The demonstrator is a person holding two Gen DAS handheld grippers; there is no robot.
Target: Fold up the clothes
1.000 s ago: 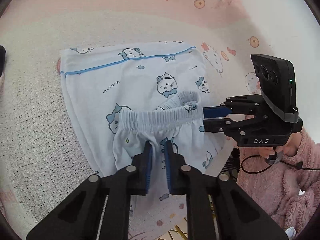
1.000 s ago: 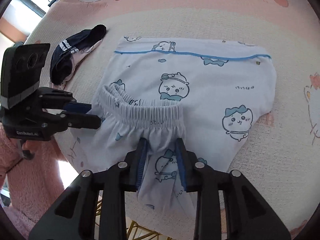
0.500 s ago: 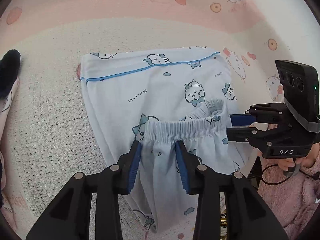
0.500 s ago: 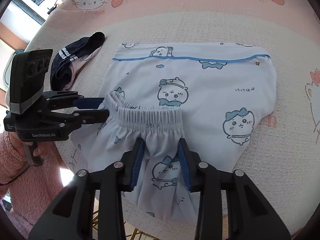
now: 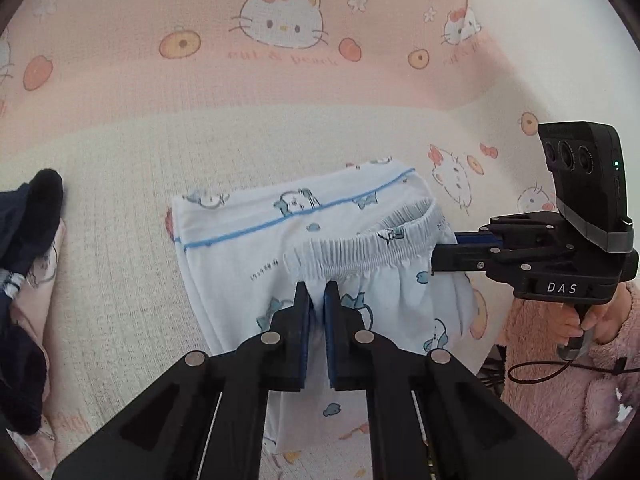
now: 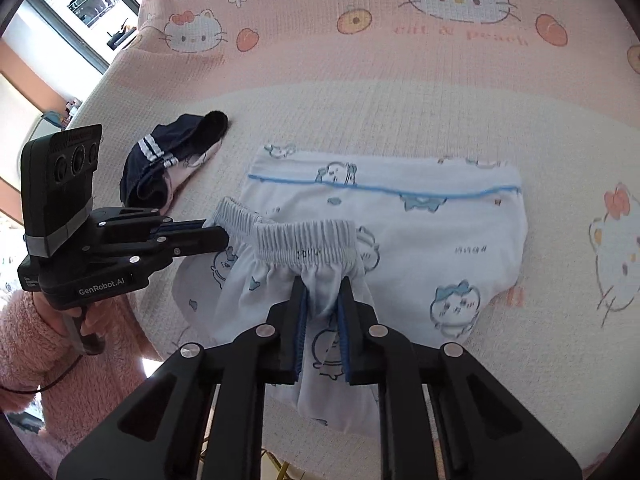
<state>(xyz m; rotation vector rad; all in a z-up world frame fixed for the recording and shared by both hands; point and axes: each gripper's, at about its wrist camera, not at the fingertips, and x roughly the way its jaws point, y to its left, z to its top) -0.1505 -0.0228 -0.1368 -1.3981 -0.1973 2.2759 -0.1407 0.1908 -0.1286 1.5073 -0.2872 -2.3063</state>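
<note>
On the tabletop point(image 6: 400, 104): pale shorts point(image 6: 440, 232), waistband point(image 6: 306, 240) doubled toward hem. Left tongs point(image 5: 317, 300) and right tongs point(image 6: 322, 300) each pinch cloth below the waistband. Risk: uneven pull skews the fold; slack elastic slips free.

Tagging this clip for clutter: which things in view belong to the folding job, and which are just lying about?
In the job:
- pale blue printed pants, waistband lifted
- left gripper, shut on the fabric below the waistband
- right gripper, fabric between its jaws

Lying about:
- dark navy garment, beside the pants, untouched
- cartoon-print bedcover, the work surface
</note>
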